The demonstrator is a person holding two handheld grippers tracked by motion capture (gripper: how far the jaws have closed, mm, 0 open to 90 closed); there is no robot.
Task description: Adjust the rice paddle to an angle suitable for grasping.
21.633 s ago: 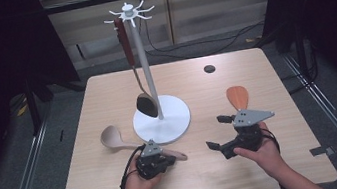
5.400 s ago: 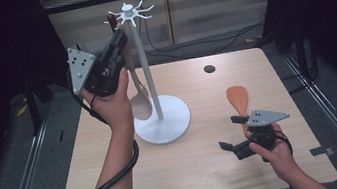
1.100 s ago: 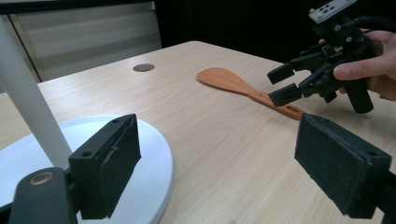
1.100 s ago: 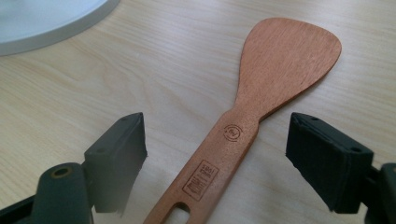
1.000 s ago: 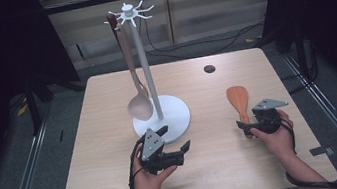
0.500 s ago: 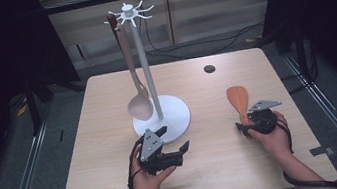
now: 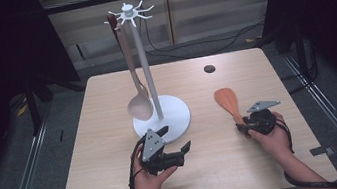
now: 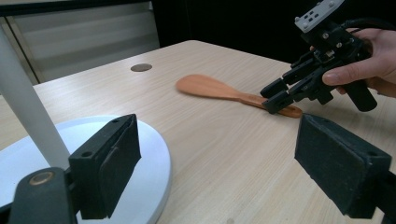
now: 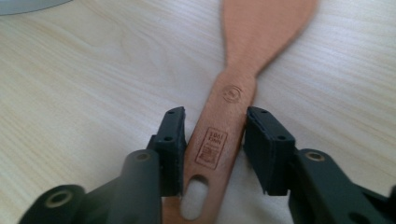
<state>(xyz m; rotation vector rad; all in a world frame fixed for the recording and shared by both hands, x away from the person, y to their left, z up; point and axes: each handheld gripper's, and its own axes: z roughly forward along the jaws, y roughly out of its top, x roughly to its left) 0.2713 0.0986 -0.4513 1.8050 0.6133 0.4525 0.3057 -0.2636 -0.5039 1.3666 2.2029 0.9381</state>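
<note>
right claw (image 9: 212,149): i'm closing my jaws around the spatula (image 7: 228,104) handle lying flat on the desk (image 7: 111,133); left pad touching, right pad not quite pressing yet.
why here: i'm gripping near the hanging hole, probably so it stays free for a hook.
left claw (image 7: 176,141): i'm resting it gaping, empty, beside the stand (image 7: 162,118).
room: i'm seeing bare desk ahead, edge near my right hand.
</note>
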